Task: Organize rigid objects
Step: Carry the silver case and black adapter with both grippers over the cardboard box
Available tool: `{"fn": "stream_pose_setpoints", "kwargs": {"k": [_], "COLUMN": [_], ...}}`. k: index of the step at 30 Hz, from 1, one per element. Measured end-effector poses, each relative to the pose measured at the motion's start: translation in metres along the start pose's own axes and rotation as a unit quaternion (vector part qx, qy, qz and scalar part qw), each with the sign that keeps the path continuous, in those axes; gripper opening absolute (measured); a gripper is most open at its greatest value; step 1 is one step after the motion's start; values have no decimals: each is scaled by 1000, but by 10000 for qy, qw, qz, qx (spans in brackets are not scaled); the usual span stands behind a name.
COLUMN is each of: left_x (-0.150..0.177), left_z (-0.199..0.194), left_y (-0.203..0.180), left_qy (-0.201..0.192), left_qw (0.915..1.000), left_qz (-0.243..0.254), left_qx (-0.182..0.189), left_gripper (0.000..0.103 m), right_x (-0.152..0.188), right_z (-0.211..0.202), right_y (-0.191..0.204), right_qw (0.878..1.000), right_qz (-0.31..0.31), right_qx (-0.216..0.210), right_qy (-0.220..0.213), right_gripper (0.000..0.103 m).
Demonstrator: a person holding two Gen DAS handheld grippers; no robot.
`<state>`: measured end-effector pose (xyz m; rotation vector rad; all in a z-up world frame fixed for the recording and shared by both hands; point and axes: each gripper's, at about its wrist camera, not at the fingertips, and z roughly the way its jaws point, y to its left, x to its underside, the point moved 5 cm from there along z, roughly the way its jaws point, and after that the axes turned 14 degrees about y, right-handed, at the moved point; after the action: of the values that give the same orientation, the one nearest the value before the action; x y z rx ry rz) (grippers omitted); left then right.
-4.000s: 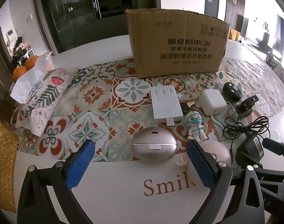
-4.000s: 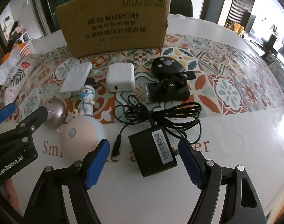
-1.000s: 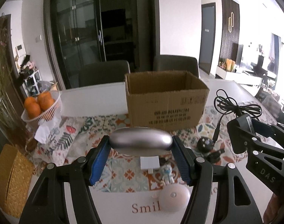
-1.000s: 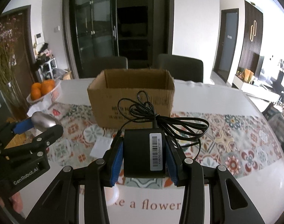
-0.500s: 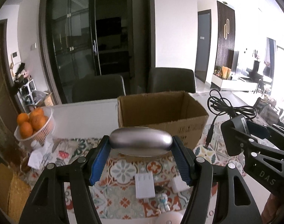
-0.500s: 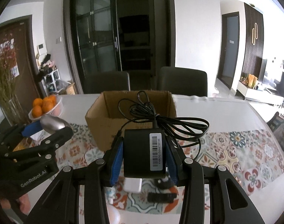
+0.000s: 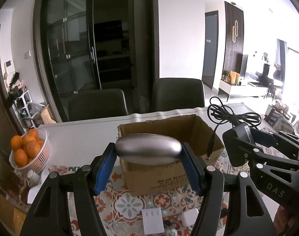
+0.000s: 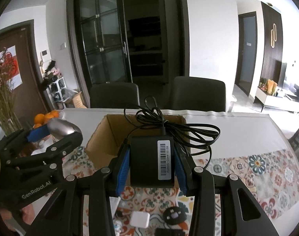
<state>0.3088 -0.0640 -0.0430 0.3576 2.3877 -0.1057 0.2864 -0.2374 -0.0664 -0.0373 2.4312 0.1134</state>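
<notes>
My left gripper point(image 7: 148, 167) is shut on a silver egg-shaped case point(image 7: 148, 151) and holds it high, just in front of the open cardboard box point(image 7: 190, 125). My right gripper point(image 8: 151, 165) is shut on a black power adapter point(image 8: 147, 161) with a barcode label; its coiled cable point(image 8: 169, 127) hangs over the box point(image 8: 102, 143). The right gripper and adapter point(image 7: 237, 139) also show at the right of the left wrist view. The left gripper with the case point(image 8: 62, 128) shows at the left of the right wrist view.
On the patterned runner point(image 7: 127, 202) below lie a white power strip point(image 7: 152, 221), a white charger point(image 8: 140, 219), a black round device point(image 8: 174, 215) and a small figurine point(image 8: 117, 226). A basket of oranges point(image 7: 25, 151) stands left. Two dark chairs point(image 7: 178, 95) are behind the table.
Four seconds ago both grippers were open around their objects on the table. Both have closed and lifted them, and over the last second rose further and moved closer to the box.
</notes>
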Motion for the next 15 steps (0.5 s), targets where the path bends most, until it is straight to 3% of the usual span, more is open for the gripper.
{"fn": "stream_pose_setpoints", "kwargs": {"k": [15], "left_x": [-38], "left_z": [57], "left_y": [9], "left_qy": [738], "left_qw": [9972], "left_qz": [-66], "left_qx": [144], "left_gripper": [65], "right_x": [-46], "right_z": [55], "right_y": [-4], "right_qw": [9972], "right_qz": [-241], "right_qx": [-171], "right_qy": [682], "right_gripper": [43]}}
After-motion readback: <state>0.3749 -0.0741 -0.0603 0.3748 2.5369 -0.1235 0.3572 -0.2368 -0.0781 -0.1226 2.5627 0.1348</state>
